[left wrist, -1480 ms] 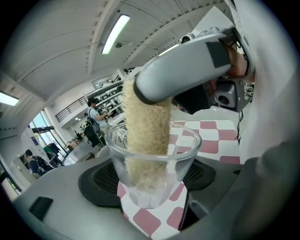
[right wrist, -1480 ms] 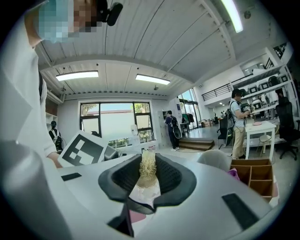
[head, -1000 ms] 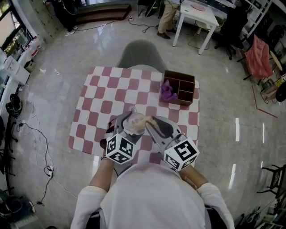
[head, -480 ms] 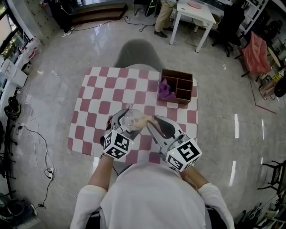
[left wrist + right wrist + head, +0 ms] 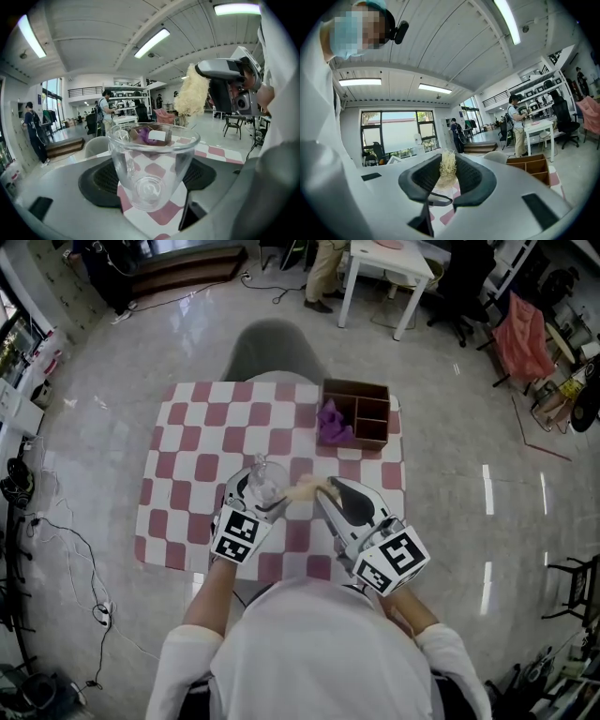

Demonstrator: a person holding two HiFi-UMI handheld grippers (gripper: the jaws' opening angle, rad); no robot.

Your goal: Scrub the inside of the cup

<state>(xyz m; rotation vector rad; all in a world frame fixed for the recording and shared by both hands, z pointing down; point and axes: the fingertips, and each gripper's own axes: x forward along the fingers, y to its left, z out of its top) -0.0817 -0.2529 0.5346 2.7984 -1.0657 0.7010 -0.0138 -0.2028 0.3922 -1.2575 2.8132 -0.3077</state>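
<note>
Two dark pads of the left gripper press on opposite sides of the lower wall of a clear glass cup. The cup stands mouth up between them and looks empty, and checked cloth shows through its base, so it appears lifted off the table. Just right of that claw and above the cup's rim, the right gripper is closed narrowly on a pale, stringy scrubber, whose tuft stands out past the jaw tips and is not yet inside the cup. The glass is likely light, rigid, smooth and breakable, and slippery if wet. The low hold on both sides of the wall suits it, pressed firmly but not hard, and leaves the mouth free. The scrubber looks soft and springy and should squash against the wall, so it is best pinched at its root, as here. The left gripper view alone shows the gap between tuft and rim and the bare inside of the cup. The right gripper view alone shows how the fibres sit between its pads, but it shows no cup. Only the head view sets out the scene, where cup and scrubber seem almost to touch. Beyond both claws, toward the far right of the red-and-white tablecloth, stands a wooden box with a purple cloth in one compartment.
</note>
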